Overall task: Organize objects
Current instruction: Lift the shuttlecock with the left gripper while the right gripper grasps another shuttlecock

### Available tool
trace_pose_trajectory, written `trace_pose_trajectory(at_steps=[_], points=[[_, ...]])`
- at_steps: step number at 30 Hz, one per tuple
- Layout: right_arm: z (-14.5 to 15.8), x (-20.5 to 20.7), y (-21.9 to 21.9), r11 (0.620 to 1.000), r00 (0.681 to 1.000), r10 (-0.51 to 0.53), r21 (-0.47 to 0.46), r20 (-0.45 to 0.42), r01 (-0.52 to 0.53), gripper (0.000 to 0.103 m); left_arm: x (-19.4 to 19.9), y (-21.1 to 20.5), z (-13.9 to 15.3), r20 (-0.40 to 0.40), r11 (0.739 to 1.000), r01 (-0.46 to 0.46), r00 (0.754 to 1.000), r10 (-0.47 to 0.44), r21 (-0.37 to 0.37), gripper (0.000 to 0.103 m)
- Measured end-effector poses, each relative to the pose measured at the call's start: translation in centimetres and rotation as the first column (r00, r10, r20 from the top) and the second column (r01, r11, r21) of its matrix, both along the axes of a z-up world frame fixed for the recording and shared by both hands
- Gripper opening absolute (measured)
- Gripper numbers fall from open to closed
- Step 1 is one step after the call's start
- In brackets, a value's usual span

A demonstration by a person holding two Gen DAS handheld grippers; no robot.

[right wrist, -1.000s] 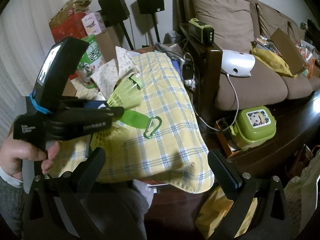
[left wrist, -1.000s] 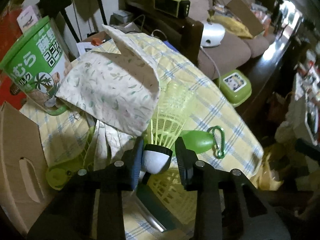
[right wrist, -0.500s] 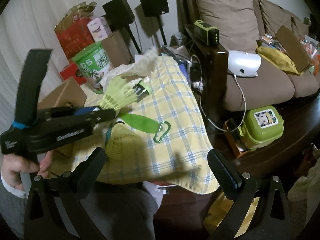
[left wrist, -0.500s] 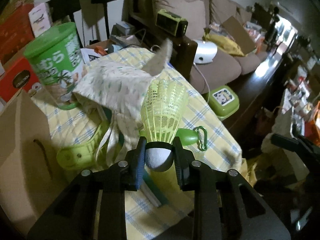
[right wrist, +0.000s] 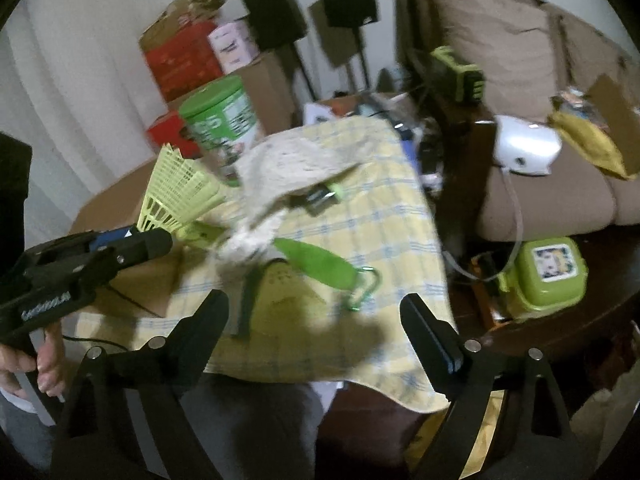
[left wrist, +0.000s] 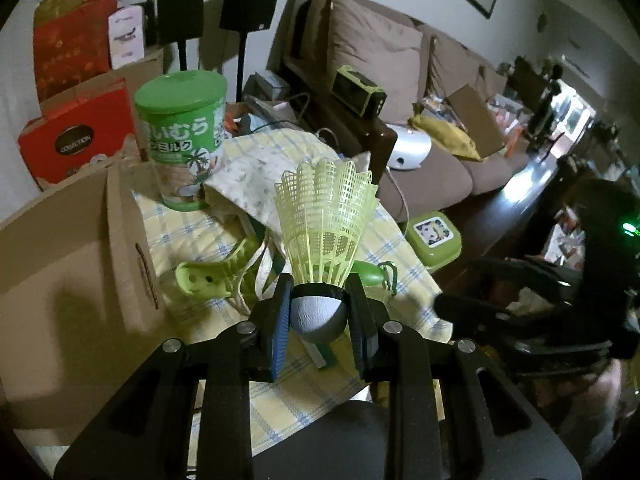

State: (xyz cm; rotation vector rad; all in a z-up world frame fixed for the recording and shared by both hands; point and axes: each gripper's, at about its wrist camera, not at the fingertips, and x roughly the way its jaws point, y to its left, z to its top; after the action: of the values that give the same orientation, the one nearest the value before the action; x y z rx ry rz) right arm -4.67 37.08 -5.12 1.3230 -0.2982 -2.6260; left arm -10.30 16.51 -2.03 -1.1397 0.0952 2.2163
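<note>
Shuttlecock (left wrist: 325, 216) lifted off tabletop (left wrist: 404, 280) since earlier frame, cork pinched between left gripper (left wrist: 320, 312) fingers, skirt pointing away along them. Right gripper (right wrist: 314, 320) fingers wide, closing, empty. Cardboard box (left wrist: 72, 264) left, nearer left hand; green canister (left wrist: 180, 136) beyond.

Red box (left wrist: 76, 140) reads "COLLECTION"; green canister (left wrist: 182, 136) bears "いむら" and "ミルク"
</note>
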Motion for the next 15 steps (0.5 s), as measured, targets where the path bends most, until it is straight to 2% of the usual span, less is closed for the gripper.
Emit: trace_pose_trajectory(at_steps=[6,10,15], points=[[-1.6,-3.7,-2.4,0.992,0.990,0.111,0.048,0.089,-0.115,0.084,0.3,-1.8,0.6,0.002,0.999,-0.028,1.000,0.028,0.032,0.024],[-3.0,-5.9,-3.4,0.985,0.978,0.147,0.071,0.150,-0.159,0.073,0.8,-3.0,0.6,0.011,0.998,-0.045,0.999,0.045,0.039,0.024],[-4.3,-7.9,-4.6,0.973,0.961,0.183,0.105,0.207,-0.208,0.066,1.1,-4.1,0.2,0.023,0.997,-0.067,0.998,0.066,0.042,0.024]])
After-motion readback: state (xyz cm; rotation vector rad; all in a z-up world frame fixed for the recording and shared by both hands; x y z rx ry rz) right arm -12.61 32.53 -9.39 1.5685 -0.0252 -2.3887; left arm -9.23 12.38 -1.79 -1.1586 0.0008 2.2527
